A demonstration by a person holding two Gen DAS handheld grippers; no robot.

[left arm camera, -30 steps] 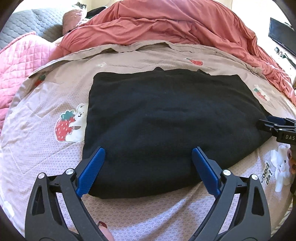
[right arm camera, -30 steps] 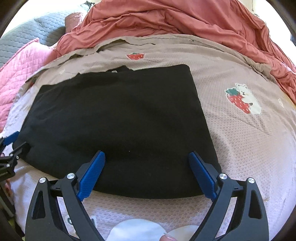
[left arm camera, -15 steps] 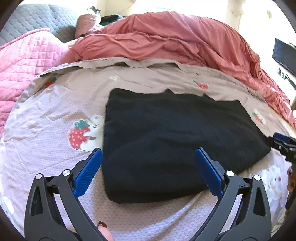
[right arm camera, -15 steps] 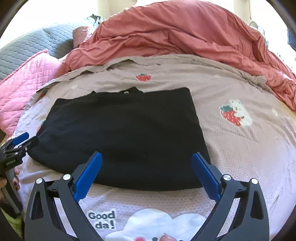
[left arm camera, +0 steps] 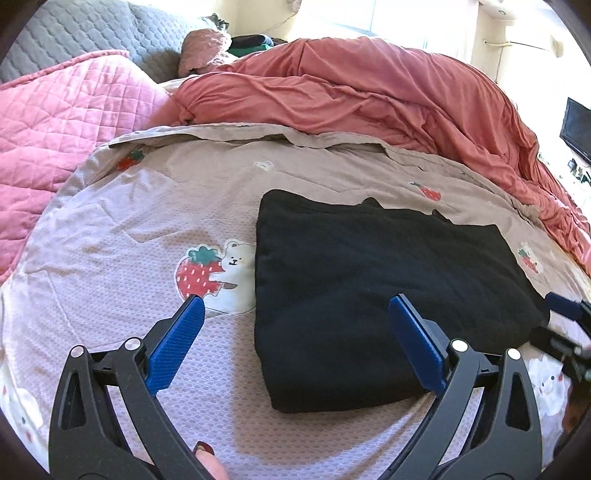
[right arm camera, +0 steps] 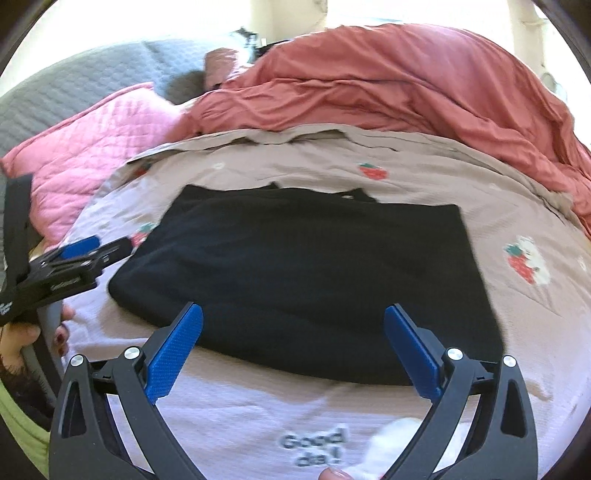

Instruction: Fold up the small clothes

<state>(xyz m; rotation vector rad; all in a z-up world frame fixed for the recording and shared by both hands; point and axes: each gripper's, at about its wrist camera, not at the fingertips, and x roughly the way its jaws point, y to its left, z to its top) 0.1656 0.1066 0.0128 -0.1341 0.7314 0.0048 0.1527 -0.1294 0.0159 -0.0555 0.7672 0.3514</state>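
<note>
A black folded garment (left arm camera: 376, 280) lies flat on the printed bedsheet (left arm camera: 110, 229); it also shows in the right wrist view (right arm camera: 306, 273). My left gripper (left arm camera: 295, 306) is open and empty, held above the garment's near left corner. My right gripper (right arm camera: 293, 314) is open and empty, held over the garment's near edge. The left gripper also shows from the side in the right wrist view (right arm camera: 74, 251), off the garment's left edge. The right gripper's tip shows at the right edge of the left wrist view (left arm camera: 565, 306).
A rumpled red duvet (left arm camera: 369, 96) lies across the back of the bed. A pink quilted cover (left arm camera: 55, 122) is at the left, with a grey quilted headboard (left arm camera: 92, 33) behind. A dark screen (left arm camera: 578, 125) is at the far right.
Both grippers have pulled back and up from the garment, staying open. The left one has also shifted left, so the garment now sits to the right in its view.
</note>
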